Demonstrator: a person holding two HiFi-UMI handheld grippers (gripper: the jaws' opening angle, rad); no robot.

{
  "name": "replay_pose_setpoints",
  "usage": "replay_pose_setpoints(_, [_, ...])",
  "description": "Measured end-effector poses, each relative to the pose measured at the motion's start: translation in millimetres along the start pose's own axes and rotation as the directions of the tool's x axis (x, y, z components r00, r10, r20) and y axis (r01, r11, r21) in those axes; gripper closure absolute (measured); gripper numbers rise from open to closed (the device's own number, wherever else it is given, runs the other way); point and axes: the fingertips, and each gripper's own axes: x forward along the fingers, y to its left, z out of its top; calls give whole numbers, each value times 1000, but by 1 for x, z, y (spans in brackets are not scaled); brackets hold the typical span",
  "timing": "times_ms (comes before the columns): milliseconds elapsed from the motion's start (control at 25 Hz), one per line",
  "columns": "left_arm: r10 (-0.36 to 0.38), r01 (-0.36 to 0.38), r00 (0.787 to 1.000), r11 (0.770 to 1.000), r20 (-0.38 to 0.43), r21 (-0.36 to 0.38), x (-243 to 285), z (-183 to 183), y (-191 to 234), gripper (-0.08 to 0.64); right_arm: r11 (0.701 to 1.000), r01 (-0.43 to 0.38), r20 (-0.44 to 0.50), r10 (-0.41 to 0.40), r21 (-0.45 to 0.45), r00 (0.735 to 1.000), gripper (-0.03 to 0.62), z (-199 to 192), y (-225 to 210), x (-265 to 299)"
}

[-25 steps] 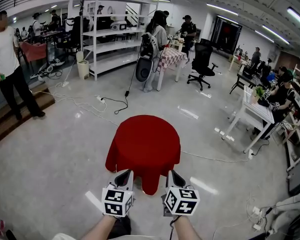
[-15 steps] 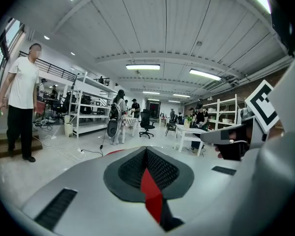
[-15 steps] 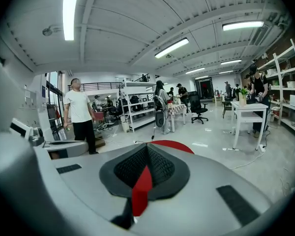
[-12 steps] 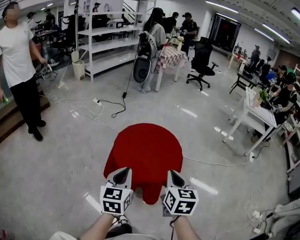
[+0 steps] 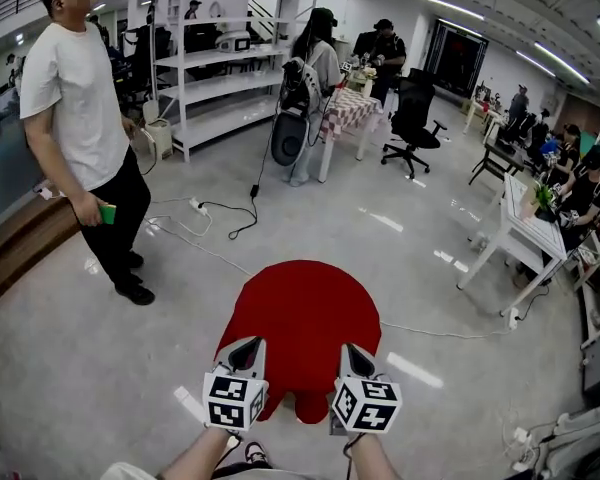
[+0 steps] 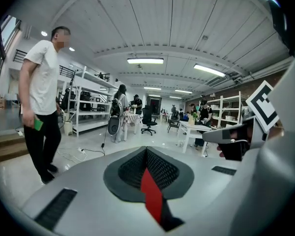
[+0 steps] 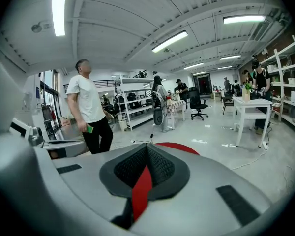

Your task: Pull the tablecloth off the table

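A red tablecloth [image 5: 305,313] covers a small round table that it hides completely; its near edge hangs toward me between the two grippers. My left gripper [image 5: 247,348] is shut on the cloth's near left edge, and my right gripper [image 5: 352,353] is shut on the near right edge. In the left gripper view, a strip of red tablecloth [image 6: 150,195] is pinched between the closed jaws of the left gripper [image 6: 146,154]. The right gripper view shows the same: the red tablecloth [image 7: 140,191] is clamped in the right gripper [image 7: 147,151], with the cloth's top beyond.
A person in a white shirt [image 5: 80,118] stands close at the left. Cables [image 5: 215,213] trail across the floor behind the table. White shelving [image 5: 220,68], a checkered table [image 5: 348,108], an office chair [image 5: 412,118] and a white desk [image 5: 525,228] stand farther off.
The person in the white shirt has walked nearer from the left. The red cloth sits lower and closer in the head view, with both grippers still clamped on its near edge.
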Motion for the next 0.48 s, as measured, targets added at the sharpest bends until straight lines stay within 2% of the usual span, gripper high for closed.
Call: replay_pose_setpoints(480, [15, -15, 1000, 999, -14, -43, 37, 2, 49, 544, 1000, 1, -25, -2, -25, 1000, 568, 16, 14, 52])
